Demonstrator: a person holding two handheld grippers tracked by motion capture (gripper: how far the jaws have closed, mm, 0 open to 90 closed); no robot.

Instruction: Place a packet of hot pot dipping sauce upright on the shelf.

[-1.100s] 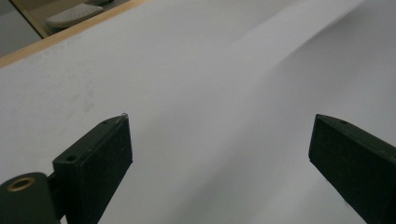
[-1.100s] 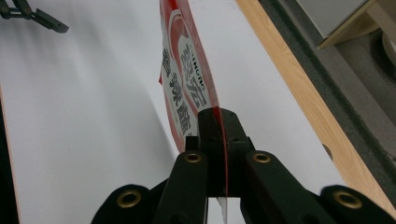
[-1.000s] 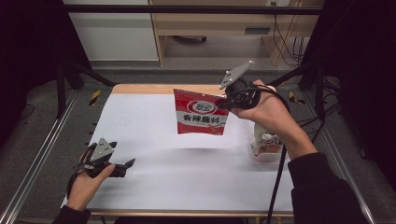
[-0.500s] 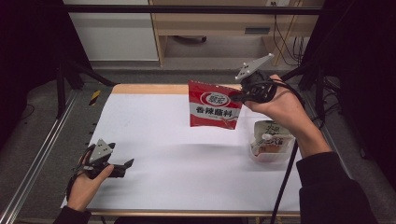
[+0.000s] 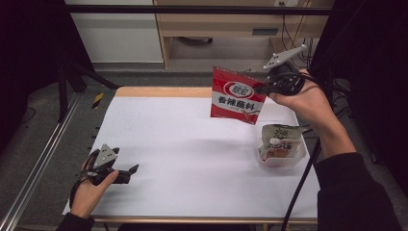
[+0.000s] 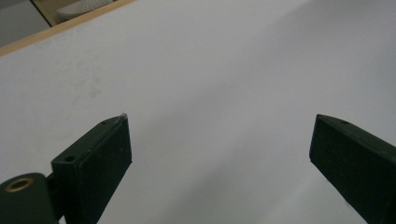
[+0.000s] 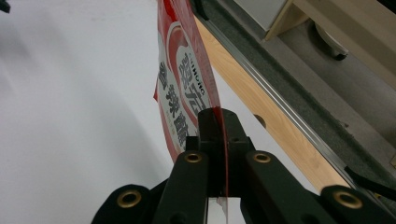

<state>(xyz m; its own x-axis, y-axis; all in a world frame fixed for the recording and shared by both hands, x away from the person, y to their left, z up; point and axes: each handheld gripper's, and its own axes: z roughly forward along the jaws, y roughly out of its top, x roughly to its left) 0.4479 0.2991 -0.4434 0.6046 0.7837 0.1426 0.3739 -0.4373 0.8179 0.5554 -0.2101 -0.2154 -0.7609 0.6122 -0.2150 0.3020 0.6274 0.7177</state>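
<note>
A fixed high view looks forward and down across the white worktop from the person's side. The left gripper view rides low, close above the same white surface, facing its wooden far edge. The right gripper view looks along its tool at a red seasoning packet close up, with the worktop and its wooden edge behind, both shared with the high view.

The left hand rests low at the near left of the table, holding the left gripper with its jaws spread wide apart, nothing between them. The right forearm reaches up and forward; the right hand holds the right gripper raised, jaws clamped tight together on a red packet.
</note>
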